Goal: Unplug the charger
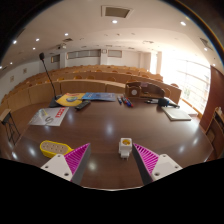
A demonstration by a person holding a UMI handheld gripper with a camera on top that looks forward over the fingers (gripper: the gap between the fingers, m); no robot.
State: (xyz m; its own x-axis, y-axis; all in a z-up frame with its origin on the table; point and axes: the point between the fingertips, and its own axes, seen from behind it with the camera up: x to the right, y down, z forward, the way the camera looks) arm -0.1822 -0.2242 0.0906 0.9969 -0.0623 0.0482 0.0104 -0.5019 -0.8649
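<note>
Gripper (108,160): fingers spread apart, holding nothing.
Charger (125,146): small pale block on the brown table (100,125), between the fingertips, just ahead.
Handling: likely light, rigid, smooth-sided; pinch the body's flat sides, not the cord.
Left: yellow object (55,149).
Beyond: papers (48,116), microphone (46,70), seating rows (110,75).

Low in the frame's centre sits the charger (125,147), a small pale block with a yellowish top, standing upright on the glossy brown worktop (110,125), in the open gap between the pink-padded fingers.
</note>
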